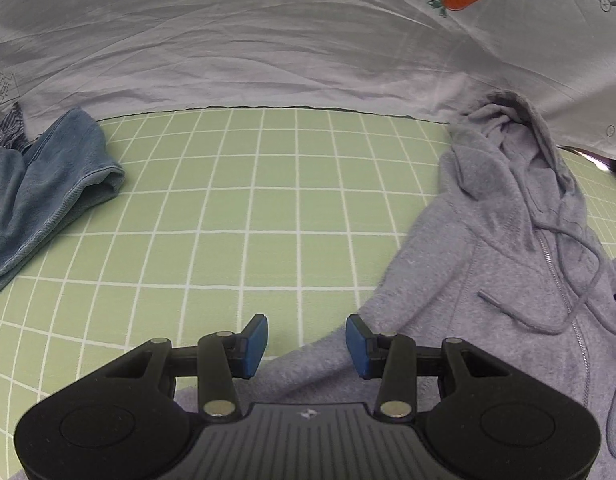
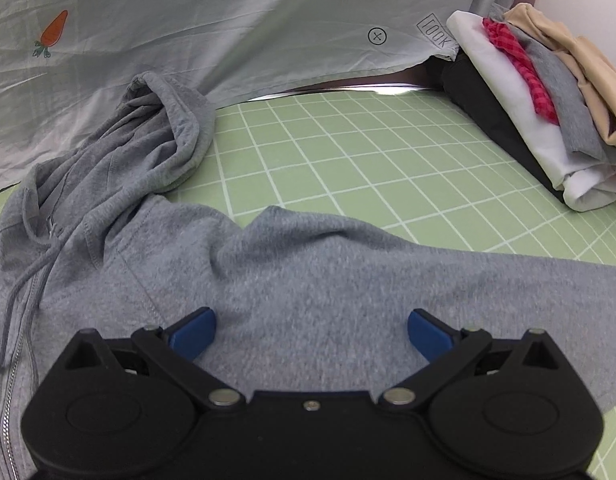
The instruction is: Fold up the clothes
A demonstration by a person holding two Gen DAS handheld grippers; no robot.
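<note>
A grey zip hoodie (image 1: 496,264) lies spread on the green grid mat (image 1: 243,216), hood toward the back, drawstrings loose over the zipper. In the left wrist view my left gripper (image 1: 306,346) hovers over the hoodie's left sleeve edge, its blue pads apart with only cloth and mat seen beneath them. The right wrist view has the same hoodie (image 2: 267,272) with its right sleeve stretching across the mat. My right gripper (image 2: 312,334) hangs wide open just above that sleeve, nothing pinched.
A crumpled blue denim garment (image 1: 47,200) lies at the mat's left. A stack of folded clothes (image 2: 540,104) sits at the right back corner. A pale printed sheet (image 1: 267,48) with a carrot motif drapes behind the green mat (image 2: 368,152).
</note>
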